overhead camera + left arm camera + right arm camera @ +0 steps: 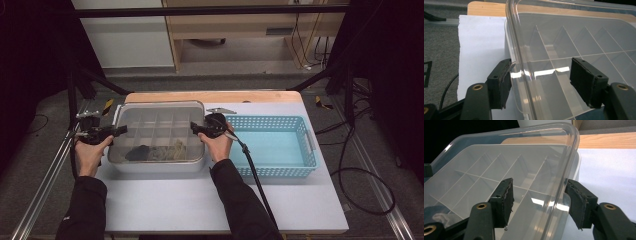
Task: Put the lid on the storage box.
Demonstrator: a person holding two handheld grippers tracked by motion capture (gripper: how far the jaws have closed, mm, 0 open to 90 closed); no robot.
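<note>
So I've got one set of tongs on each short side of the clear lid (160, 131) that sits over the divider box (150, 166), which is on the left half of the bench (200, 200), just beside the blue basket (272, 145).

Left tongs (540, 77): the outer pad is touching the lid's rim, the inner pad is well off it, so spread, not clamped. Right tongs (537, 201) are the same story, wide apart with the lid edge between them and no squeeze on it.

My read: I'm at the grab-the-lid stage. Next I'd need to close both sets on the rim evenly and lift straight up, or the lid will twist and slip.

The high view shows some dark and pale bits (155, 151) in the box's front compartments. The views from the tongs show how the pads sit around the rim, and that the lid's edge looks raised off the box.
</note>
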